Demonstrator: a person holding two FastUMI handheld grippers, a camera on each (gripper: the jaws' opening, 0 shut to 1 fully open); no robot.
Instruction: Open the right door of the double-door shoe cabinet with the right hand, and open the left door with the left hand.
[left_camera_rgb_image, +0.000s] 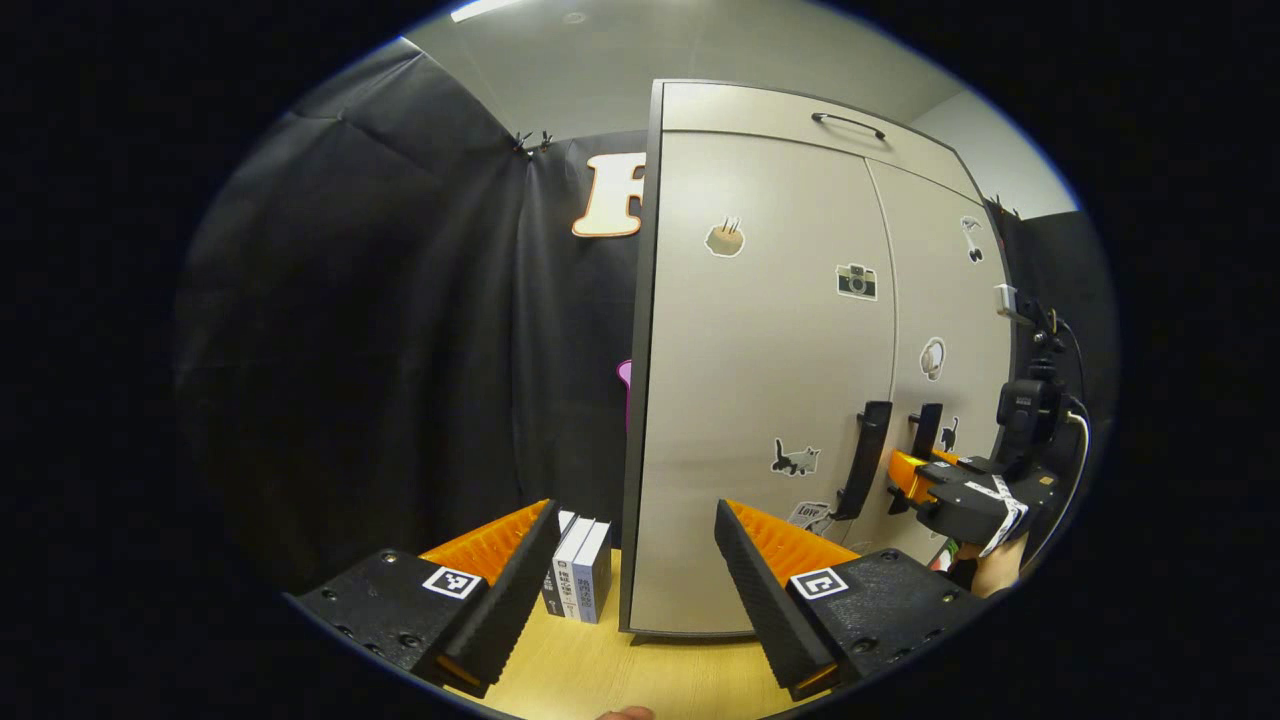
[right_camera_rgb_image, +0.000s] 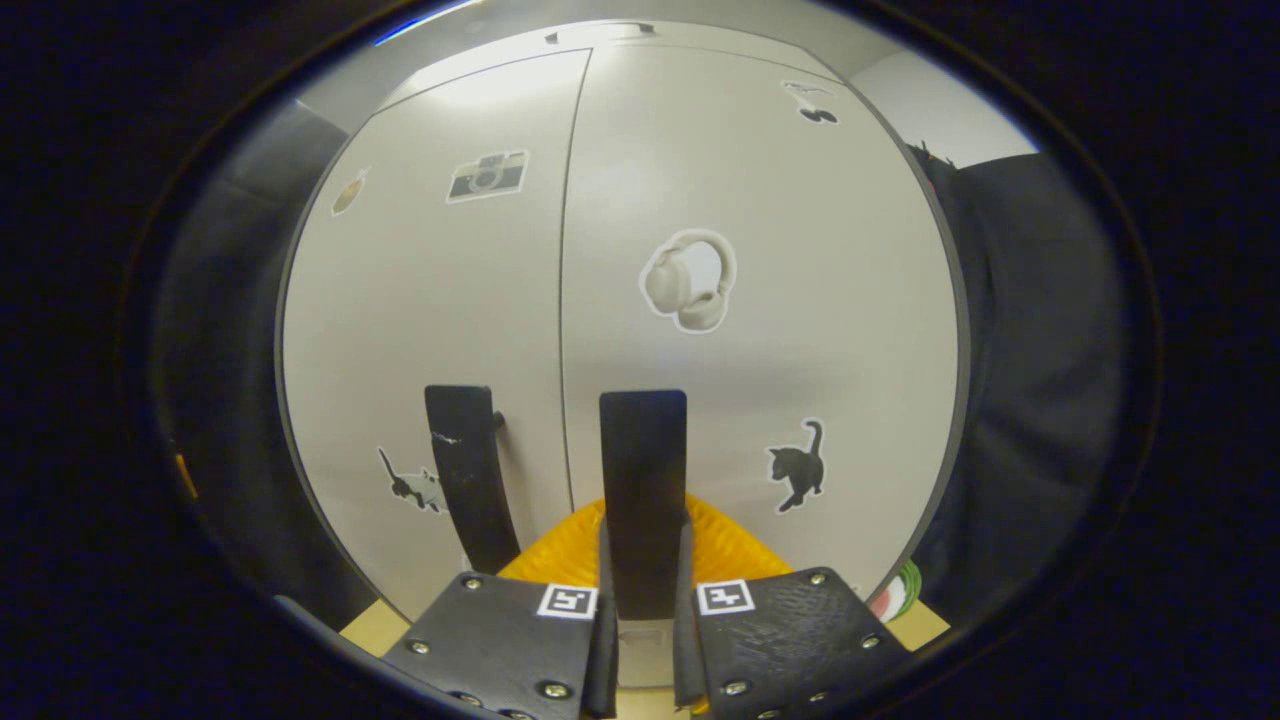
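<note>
Squarely between the right hand-held gripper's (right_camera_rgb_image: 643, 640) fingers, right door handle (right_camera_rgb_image: 643, 480).

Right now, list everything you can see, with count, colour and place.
shoe cabinet: one, pale grey, on the wooden table
right door: one, pale grey, shut
left door: one, pale grey, shut
right door handle: one, black, upright bar
left door handle: one, black, upright bar
top handle: one, dark, above the doors
stickers: several, on both doors
books: three, upright, left of the cabinet
right tongs: closed on the right door handle
left tongs: open, short of the cabinet
</note>
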